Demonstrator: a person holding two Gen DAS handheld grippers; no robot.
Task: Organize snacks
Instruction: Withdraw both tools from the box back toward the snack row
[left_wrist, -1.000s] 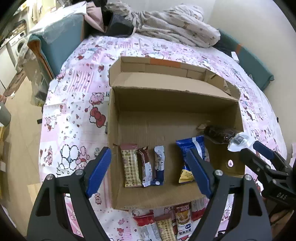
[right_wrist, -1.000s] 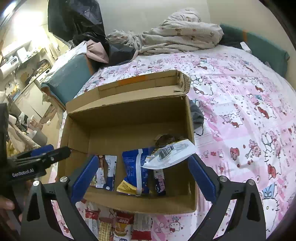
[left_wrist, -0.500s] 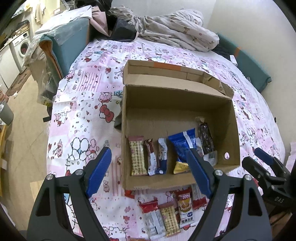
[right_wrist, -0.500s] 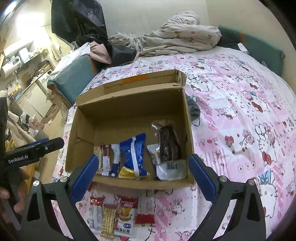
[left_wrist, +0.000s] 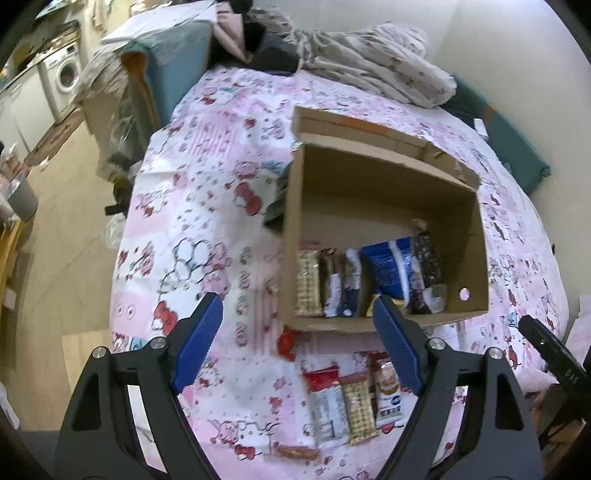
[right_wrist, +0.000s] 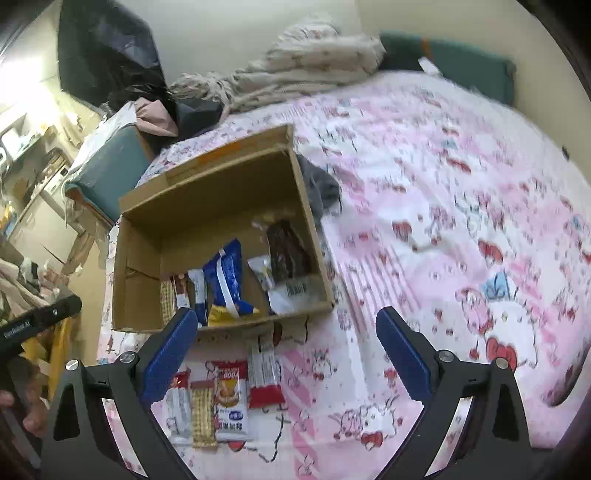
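Pink cartoon-print bedding covers the bed (left_wrist: 207, 221) on which an open cardboard box (left_wrist: 373, 173) sits, with rumpled blankets (left_wrist: 369, 66) piled beyond its far flap. Inside the box, along its near wall, a row of snack packets lies side by side: a biscuit bar (left_wrist: 306, 282), slim bars, a blue packet (right_wrist: 225, 275) and a dark clear-wrapped packet (right_wrist: 286, 251) nearest the right wall. Outside, just in front of the box's near wall, loose snacks (right_wrist: 221, 395) wait on the bedding. Both tongs hang empty with fingers spread apart: the left tongs (left_wrist: 301, 345) over that loose group, the right tongs (right_wrist: 286, 354) slightly right of it. The step in hand seems to be reaching for another packet; next, one pair of tongs must drop onto a single wrapper, close across its narrow width and lift it over the box wall.
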